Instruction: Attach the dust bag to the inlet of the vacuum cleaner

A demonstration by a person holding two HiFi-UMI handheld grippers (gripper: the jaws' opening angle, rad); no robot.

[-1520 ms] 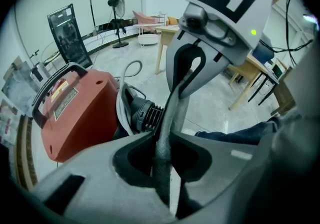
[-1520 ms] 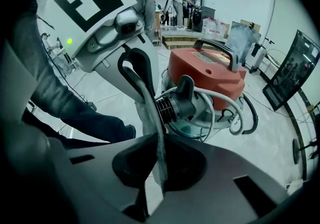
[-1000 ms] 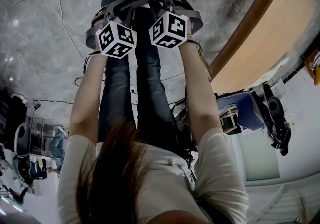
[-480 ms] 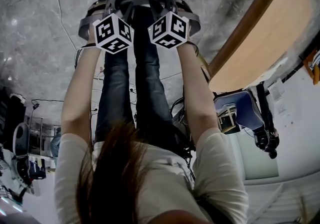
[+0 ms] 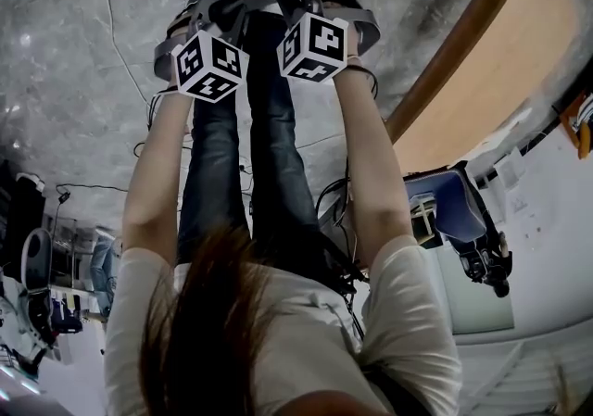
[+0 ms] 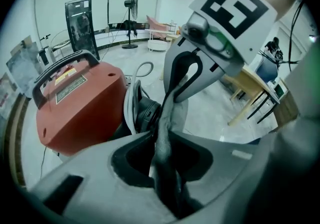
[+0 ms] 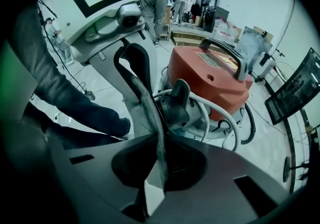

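- The red vacuum cleaner point(image 6: 80, 103) sat on the floor ahead of me.
- The dust bag point(image 6: 172, 113) stretched between my tongs, its long edge upright, just in front of the inlet point(image 6: 145, 115).
- My left tongs point(image 6: 167, 173) had just been closing tighter on one bag edge. My right tongs point(image 7: 157, 168) pinched the other, equally near.

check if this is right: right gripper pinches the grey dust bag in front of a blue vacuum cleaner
The vacuum cleaner is red, not blue; the right gripper view shows it. The right gripper does pinch the grey dust bag in front of it.
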